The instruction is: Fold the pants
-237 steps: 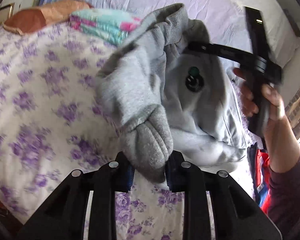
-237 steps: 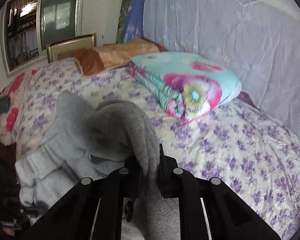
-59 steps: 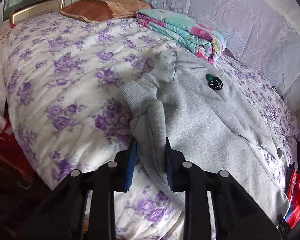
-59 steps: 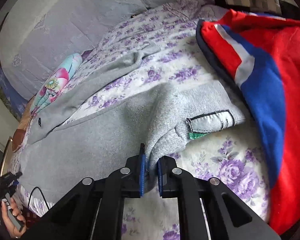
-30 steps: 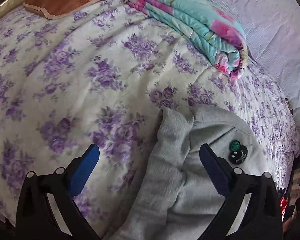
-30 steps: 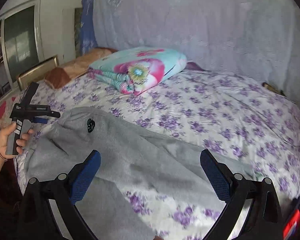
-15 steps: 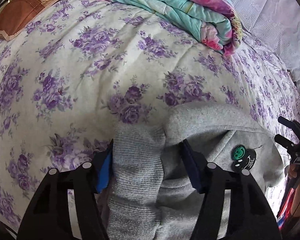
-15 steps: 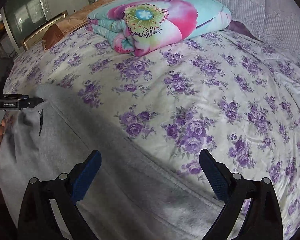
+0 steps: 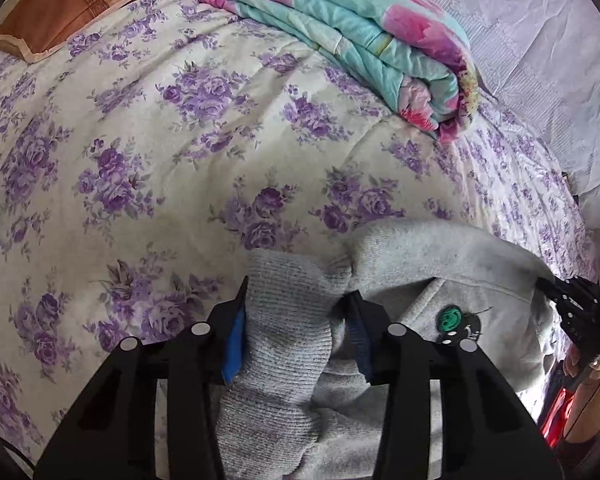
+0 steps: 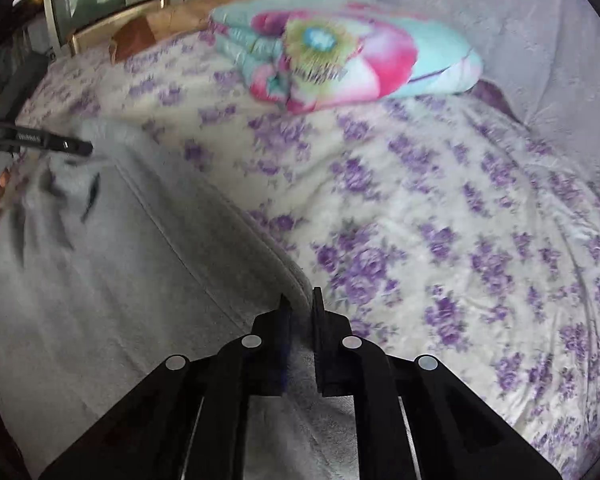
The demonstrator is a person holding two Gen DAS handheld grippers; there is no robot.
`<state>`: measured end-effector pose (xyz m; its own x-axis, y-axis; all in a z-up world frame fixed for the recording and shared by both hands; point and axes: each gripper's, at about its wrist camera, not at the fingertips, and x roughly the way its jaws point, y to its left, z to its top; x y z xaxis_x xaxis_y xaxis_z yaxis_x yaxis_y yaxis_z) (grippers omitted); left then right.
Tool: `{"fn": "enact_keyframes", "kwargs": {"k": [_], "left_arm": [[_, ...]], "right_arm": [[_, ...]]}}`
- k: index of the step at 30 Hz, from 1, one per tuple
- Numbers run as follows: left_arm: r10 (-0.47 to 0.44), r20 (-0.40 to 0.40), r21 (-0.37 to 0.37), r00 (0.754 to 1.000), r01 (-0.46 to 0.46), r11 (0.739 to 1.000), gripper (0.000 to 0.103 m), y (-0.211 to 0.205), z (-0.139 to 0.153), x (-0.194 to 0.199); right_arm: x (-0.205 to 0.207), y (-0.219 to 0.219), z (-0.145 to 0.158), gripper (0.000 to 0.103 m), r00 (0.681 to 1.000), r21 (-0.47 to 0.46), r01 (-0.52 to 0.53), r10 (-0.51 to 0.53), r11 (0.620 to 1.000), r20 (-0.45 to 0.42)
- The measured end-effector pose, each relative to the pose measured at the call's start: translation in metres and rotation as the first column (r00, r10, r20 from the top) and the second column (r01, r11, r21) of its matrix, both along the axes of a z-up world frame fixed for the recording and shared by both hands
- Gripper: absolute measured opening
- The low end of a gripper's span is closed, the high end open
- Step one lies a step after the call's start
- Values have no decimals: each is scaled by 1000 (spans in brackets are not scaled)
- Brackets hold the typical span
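Left wrist view is showing the soft grey knit pants (image 9: 440, 272) lying on the cream bedspread printed with purple roses (image 9: 148, 152), their ribbed, thick band bunching up between the blue-padded black fingers (image 9: 233, 332) of the left gripper (image 9: 296, 320). Those fingers are closing on the ribbed fabric, which is filling the gap and touching both pads. A small round green smiley badge (image 9: 449, 317) is sitting on the smoother fleece just to the right of the fingers. Behind, a folded turquoise quilt with pink flowers (image 9: 360, 36) is resting near the lilac lace curtain (image 9: 540, 32), and a brown satin pillow (image 9: 52, 16) is lying at the far left. At the right edge, a hand (image 9: 584, 368) is holding the other black tool.

Right wrist view, somewhat blurred, is showing the same grey pants (image 10: 100, 280) spreading across the left of the bed. The right gripper (image 10: 300, 308) is pinching the raised seam edge of the pants, its fingers (image 10: 319, 320) pressing nearly together with only a thin fold of fleece between them. The flowered quilt (image 10: 340, 60) is lying well beyond, and the left tool's black tip (image 10: 40, 140) is reaching the pants' far end.
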<state>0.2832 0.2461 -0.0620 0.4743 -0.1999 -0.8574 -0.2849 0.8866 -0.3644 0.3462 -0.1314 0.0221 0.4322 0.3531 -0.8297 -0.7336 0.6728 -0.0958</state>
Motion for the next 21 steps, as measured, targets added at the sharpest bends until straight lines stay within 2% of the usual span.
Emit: {"fn": "enact_keyframes", "kwargs": {"k": [5, 9, 12, 14, 16, 17, 18, 19, 21], "left_arm": [[-50, 103, 9, 993, 50, 999, 39, -11, 43, -24], [-93, 185, 17, 978, 91, 996, 36, -15, 74, -75], [-124, 203, 44, 971, 117, 992, 35, -17, 80, -130], [-145, 186, 58, 972, 137, 989, 37, -20, 71, -164], [-172, 125, 87, 977, 162, 983, 45, -23, 48, -193], [-184, 90, 100, 979, 175, 980, 58, -23, 33, -206], [-176, 62, 102, 982, 169, 980, 66, -20, 19, -216], [-160, 36, 82, 986, 157, 984, 68, -15, 7, -225], [-112, 50, -21, 992, 114, 993, 68, -1, -1, -243]], "right_arm": [[-77, -22, 65, 10, 991, 42, -37, 32, 998, 129], [-172, -31, 79, 10, 975, 38, -89, 80, 995, 207], [-250, -35, 59, 10, 973, 48, -143, 132, 989, 191], [-295, -36, 29, 10, 980, 51, -152, 144, 987, 140], [-329, -30, -13, 10, 989, 21, -132, 130, 991, 77], [-339, -27, -37, 10, 993, -3, -108, 108, 994, 39], [-346, -25, -58, 10, 996, -23, -89, 90, 996, 15], [-351, -26, -70, 10, 997, -26, -68, 69, 997, 21], [-355, -31, -70, 11, 999, 37, -27, 26, 999, 37]]}}
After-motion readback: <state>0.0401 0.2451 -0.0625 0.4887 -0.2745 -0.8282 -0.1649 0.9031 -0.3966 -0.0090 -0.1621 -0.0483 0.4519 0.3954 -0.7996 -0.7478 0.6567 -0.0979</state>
